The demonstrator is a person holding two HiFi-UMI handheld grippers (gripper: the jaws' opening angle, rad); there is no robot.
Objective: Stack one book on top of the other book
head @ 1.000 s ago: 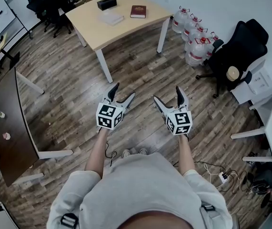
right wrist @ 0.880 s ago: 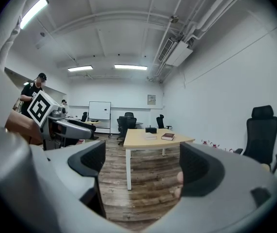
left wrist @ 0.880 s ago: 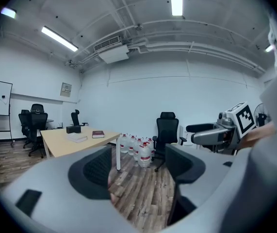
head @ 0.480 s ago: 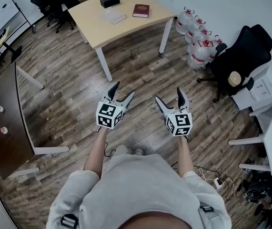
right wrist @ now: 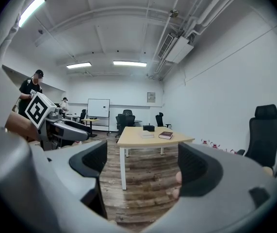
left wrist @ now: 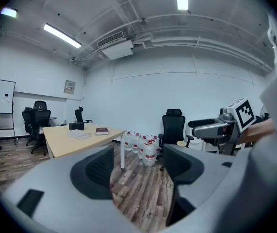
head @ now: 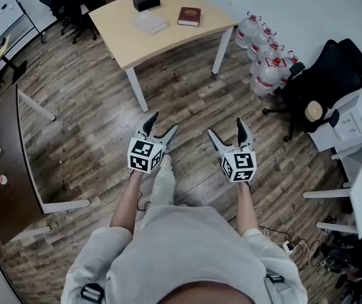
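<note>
A dark red book (head: 189, 16) and a pale book (head: 150, 23) lie apart on the light wooden table (head: 168, 40), far ahead of both grippers. The right gripper view shows the red book (right wrist: 166, 135) to the right of the pale book (right wrist: 147, 134). My left gripper (head: 163, 122) is open over the wooden floor; its jaws have just been closing a little, with nothing between them. My right gripper (head: 226, 126) hangs beside it, open and empty. In the left gripper view the red book (left wrist: 102, 131) and the pale book (left wrist: 79, 135) sit small at the left.
A black box (head: 146, 1) stands at the table's far edge. Several water bottles (head: 263, 56) cluster right of the table, with a black office chair (head: 320, 75) beyond them. A dark table (head: 3, 170) is at the left. Two people (right wrist: 31, 86) stand far left.
The person has stepped towards the table, one leg now forward between the arms. Both grippers moved along, still level and side by side.
</note>
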